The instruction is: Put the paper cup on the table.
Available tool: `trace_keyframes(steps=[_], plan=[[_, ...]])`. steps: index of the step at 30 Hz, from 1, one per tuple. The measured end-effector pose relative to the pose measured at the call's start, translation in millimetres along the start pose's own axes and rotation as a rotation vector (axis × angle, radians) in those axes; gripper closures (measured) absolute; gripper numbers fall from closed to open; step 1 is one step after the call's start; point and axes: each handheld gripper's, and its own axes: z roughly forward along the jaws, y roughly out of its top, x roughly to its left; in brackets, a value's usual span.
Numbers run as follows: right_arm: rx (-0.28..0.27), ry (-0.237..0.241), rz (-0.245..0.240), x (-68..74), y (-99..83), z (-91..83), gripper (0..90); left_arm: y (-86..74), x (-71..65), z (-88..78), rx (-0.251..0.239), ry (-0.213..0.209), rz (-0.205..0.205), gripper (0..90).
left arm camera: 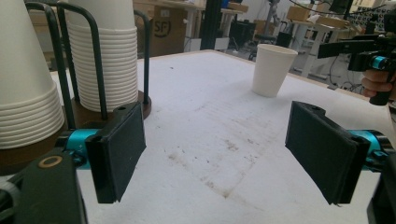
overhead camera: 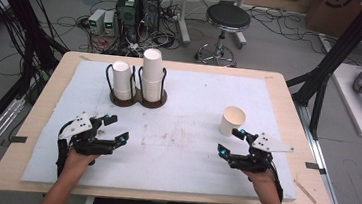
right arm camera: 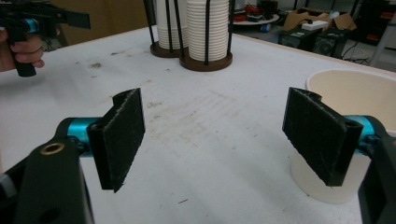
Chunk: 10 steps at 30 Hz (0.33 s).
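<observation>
A single white paper cup [overhead camera: 231, 120] stands upright on the white mat [overhead camera: 179, 147], right of the middle. My right gripper [overhead camera: 231, 142] rests just in front of it, open with nothing between its pads. In the right gripper view the cup [right arm camera: 355, 88] sits close behind the right-hand jaw, outside the gap, and my right gripper [right arm camera: 217, 135] is wide open. My left gripper [overhead camera: 117, 128] lies at the mat's front left, also open and empty. From the left gripper view my left gripper [left arm camera: 219, 149] faces bare mat, with the cup [left arm camera: 273, 70] farther off.
A dark wire holder [overhead camera: 136, 98] at the back left carries two stacks of white paper cups [overhead camera: 152, 74], one taller than the other. The stacks [left arm camera: 109, 60] stand close to my left gripper's left jaw. Beyond the table are a stool [overhead camera: 227, 18] and cabling on the floor.
</observation>
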Motion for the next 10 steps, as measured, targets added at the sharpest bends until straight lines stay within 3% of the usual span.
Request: trace_keyframes(steps=[10], plan=[[0.0, -0.006, 0.004, -3.2, -0.7, -1.1, 21.3, -0.1, 4.6, -0.8, -0.007, 0.01, -0.005, 20.0]])
